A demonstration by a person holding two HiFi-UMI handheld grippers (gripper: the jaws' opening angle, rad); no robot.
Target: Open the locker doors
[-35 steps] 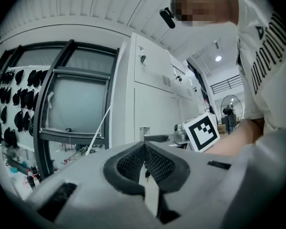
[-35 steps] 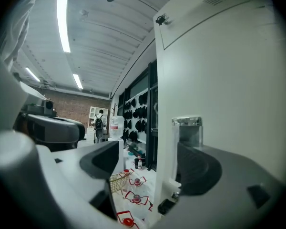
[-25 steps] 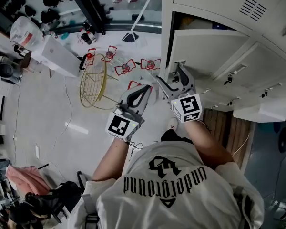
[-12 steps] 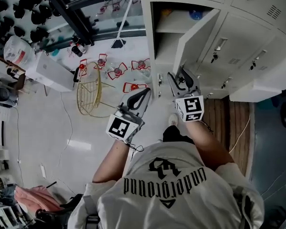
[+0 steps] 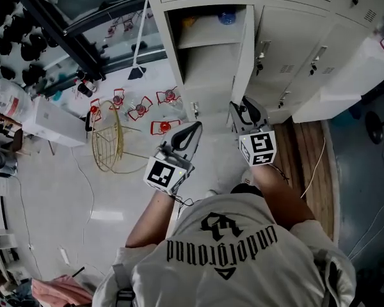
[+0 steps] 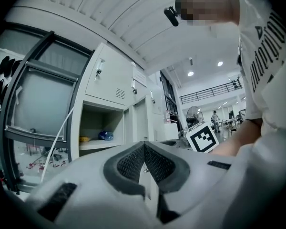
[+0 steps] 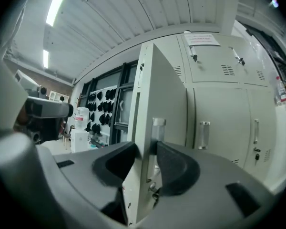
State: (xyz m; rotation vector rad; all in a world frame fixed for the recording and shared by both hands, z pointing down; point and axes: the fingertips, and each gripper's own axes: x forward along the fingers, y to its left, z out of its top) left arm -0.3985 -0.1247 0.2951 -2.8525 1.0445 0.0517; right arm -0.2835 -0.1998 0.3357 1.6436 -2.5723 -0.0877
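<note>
"Where did the locker door [image 5: 248, 50] stand against the right gripper [image 5: 242, 109]?"

"Straight ahead of it, swung out from the open compartment [image 5: 208, 56]. Its long axis ran upright and its free edge faced the fingers, so the panel sat edge-on between them."

"Gripped?"

"The jaws had just been closing and were about half shut, with the door's edge between the pads [image 7: 177, 162]. One pad lay against each face, just below the small handle [image 7: 158, 128]. It looked like contact, though the wide lens made the inner side hard to judge."

"And the left gripper [image 5: 191, 132]?"

"Its jaws were together on nothing. It was off to the left, apart from the door, and pointed toward the compartment with the blue bottle [image 6: 105, 135] on its shelf."

"So the right hand was nearer."

"Clearly. I judged the pull would need to swing that edge sideways about the hinges. The closed doors [image 5: 288, 37] beyond were untouched."
</note>
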